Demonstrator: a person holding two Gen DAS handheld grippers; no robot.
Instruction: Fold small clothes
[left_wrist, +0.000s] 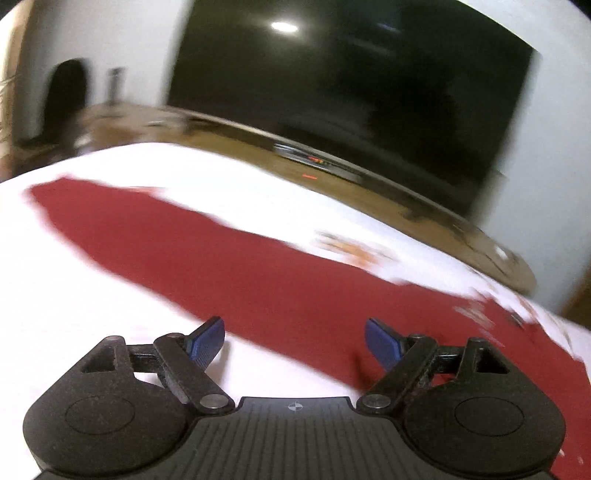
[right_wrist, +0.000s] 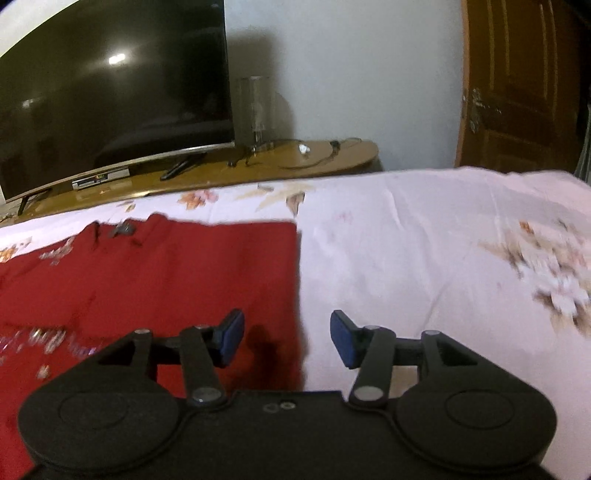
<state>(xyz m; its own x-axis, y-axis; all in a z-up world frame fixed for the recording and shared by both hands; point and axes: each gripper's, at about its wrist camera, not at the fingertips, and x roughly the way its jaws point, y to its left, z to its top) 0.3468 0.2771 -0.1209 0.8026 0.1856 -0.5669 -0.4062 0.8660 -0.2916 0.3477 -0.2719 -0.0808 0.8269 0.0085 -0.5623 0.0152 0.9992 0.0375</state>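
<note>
A red garment (right_wrist: 159, 280) lies spread flat on a bed covered by a pale sheet (right_wrist: 406, 258) printed with orange and brown flowers. In the right wrist view its straight side edge runs down the middle of the picture, and pale, glittery markings show on the cloth at lower left; they are too blurred to read as words. A small dark tag or fastening sits near the garment's far edge, and nothing on it can be made out.

The right gripper (right_wrist: 287, 339) hangs just above that side edge, its blue pads apart and nothing between them: the left pad is over red cloth, the right over bare sheet. The left gripper (left_wrist: 294, 341) hovers over the garment (left_wrist: 229, 266) too, its jaws spread wide and empty, in a view heavily smeared by motion, where the red cloth runs as a slanted band across the white sheet (left_wrist: 92, 314).

Beyond the bed stands a wooden cabinet (right_wrist: 332, 155) carrying a large dark television (right_wrist: 110, 92), a set-top box with a small lit display too faint to read, a clear glass cylinder (right_wrist: 255, 110) and loose cables. No brand name can be read on the screen. A brown wooden door (right_wrist: 517, 85) stands at far right.
</note>
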